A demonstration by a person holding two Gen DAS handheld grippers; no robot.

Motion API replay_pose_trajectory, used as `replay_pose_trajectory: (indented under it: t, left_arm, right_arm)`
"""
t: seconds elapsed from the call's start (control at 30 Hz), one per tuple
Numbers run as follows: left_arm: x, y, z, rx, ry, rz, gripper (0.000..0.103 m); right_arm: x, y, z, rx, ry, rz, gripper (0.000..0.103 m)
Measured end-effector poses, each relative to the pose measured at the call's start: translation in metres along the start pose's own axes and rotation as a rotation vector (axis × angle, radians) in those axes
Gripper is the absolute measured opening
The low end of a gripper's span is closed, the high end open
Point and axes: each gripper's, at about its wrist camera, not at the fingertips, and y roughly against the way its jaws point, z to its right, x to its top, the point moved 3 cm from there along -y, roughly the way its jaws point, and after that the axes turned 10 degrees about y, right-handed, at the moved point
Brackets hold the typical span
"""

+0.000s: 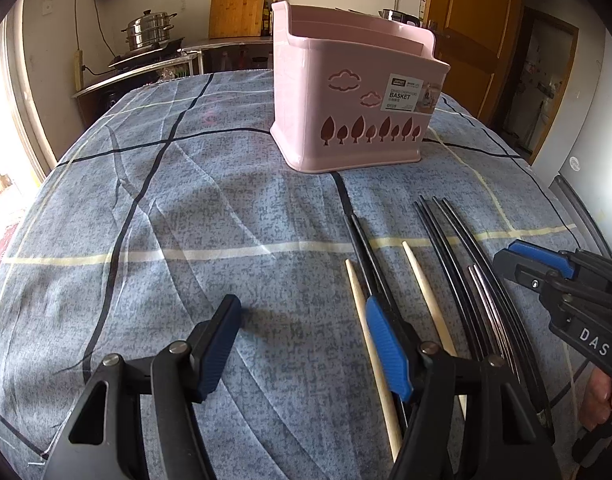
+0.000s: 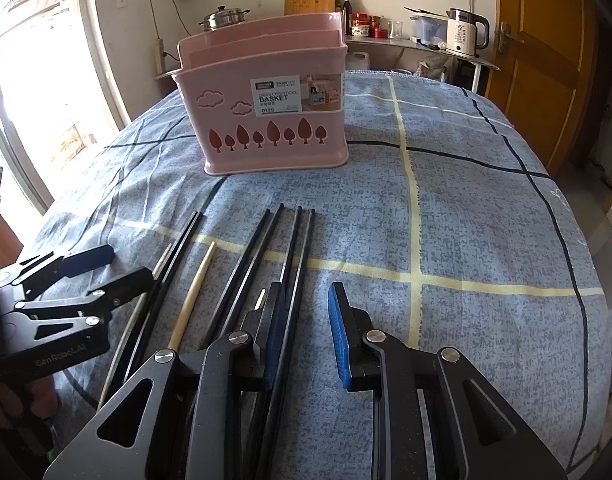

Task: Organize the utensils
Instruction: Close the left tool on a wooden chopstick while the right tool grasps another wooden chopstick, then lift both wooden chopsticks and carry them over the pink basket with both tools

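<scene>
A pink chopstick basket [image 1: 345, 92] [image 2: 266, 92] stands upright on the blue plaid cloth [image 1: 186, 220] [image 2: 465, 220]. Several black chopsticks [image 1: 449, 240] [image 2: 262, 248], two pale wooden ones [image 1: 421, 280] [image 2: 194, 292] and some metal ones [image 1: 485, 300] lie in a row in front of it. My left gripper [image 1: 306, 344] is open and empty, low over the cloth, its right finger over a black pair. My right gripper [image 2: 306, 332] is open and empty, its left finger over the rightmost black chopsticks. It also shows in the left wrist view [image 1: 517, 260].
Behind the table stand a counter with a steel steamer pot [image 1: 150, 32], a wooden cutting board [image 1: 238, 4], a kettle [image 2: 463, 32] and jars. A brown door [image 2: 541, 60] is at the right, a bright doorway at the left.
</scene>
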Motion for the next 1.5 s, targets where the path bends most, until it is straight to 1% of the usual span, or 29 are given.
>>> replay_pose_trajectory:
  t: [0.1,0.17,0.23,0.37,0.43,0.47,0.53,0.6,0.77,0.9,0.97,1.07,1.17,1.23,1.33,1.4,1.5]
  left_arm:
    - [0.001,-0.003,0.004,0.026,-0.029,-0.003,0.067]
    - [0.000,-0.003,0.007,0.030,-0.043,-0.002,0.062]
    - [0.001,-0.002,0.005,0.033,-0.046,0.002,0.052]
    - [0.002,0.001,0.000,0.031,-0.043,0.003,0.042]
    - [0.002,0.002,-0.001,0.025,-0.047,0.001,0.032]
    - [0.002,0.002,-0.002,0.018,-0.049,-0.001,0.030]
    - [0.002,0.004,-0.005,0.000,-0.051,-0.009,0.021]
    - [0.002,0.005,-0.007,-0.016,-0.048,-0.016,0.018]
    - [0.004,0.006,-0.015,-0.035,-0.031,-0.032,0.013]
    - [0.007,0.005,-0.022,-0.051,-0.006,-0.051,0.012]
    - [0.010,0.004,-0.022,-0.051,-0.003,-0.063,0.012]
    - [0.014,0.000,-0.020,-0.040,-0.016,-0.071,0.012]
    - [0.015,-0.003,-0.015,-0.030,-0.044,-0.060,0.012]
    - [0.015,-0.002,-0.015,-0.033,-0.042,-0.060,0.011]
    - [0.014,0.001,-0.017,-0.065,-0.023,-0.063,0.008]
    - [0.016,0.009,-0.018,-0.077,-0.020,-0.046,0.005]
    - [0.021,0.026,-0.017,-0.109,-0.018,-0.008,0.005]
  right_arm:
    - [0.007,0.000,-0.012,0.030,0.025,0.012,0.023]
    - [0.010,-0.003,-0.020,0.047,0.037,0.010,0.023]
    - [0.011,-0.005,-0.025,0.060,0.046,0.009,0.023]
    - [0.012,-0.008,-0.031,0.079,0.047,0.001,0.023]
    - [0.014,-0.010,-0.034,0.088,0.048,-0.001,0.023]
    - [0.015,-0.010,-0.035,0.093,0.048,-0.001,0.022]
    - [0.017,-0.012,-0.039,0.107,0.050,-0.003,0.021]
    - [0.020,-0.015,-0.042,0.119,0.054,-0.007,0.019]
    - [0.024,-0.030,-0.047,0.135,0.053,-0.040,0.017]
    - [0.025,-0.043,-0.050,0.127,0.058,-0.074,0.015]
    - [0.027,-0.045,-0.051,0.118,0.064,-0.075,0.013]
    - [0.028,-0.047,-0.051,0.106,0.072,-0.077,0.008]
    - [0.028,-0.046,-0.050,0.118,0.062,-0.076,0.007]
    - [0.029,-0.042,-0.051,0.128,0.056,-0.067,0.007]
    - [0.031,-0.030,-0.049,0.130,0.055,-0.042,0.007]
    - [0.034,-0.020,-0.048,0.131,0.055,-0.019,0.007]
    - [0.041,-0.004,-0.048,0.129,0.059,0.023,0.007]
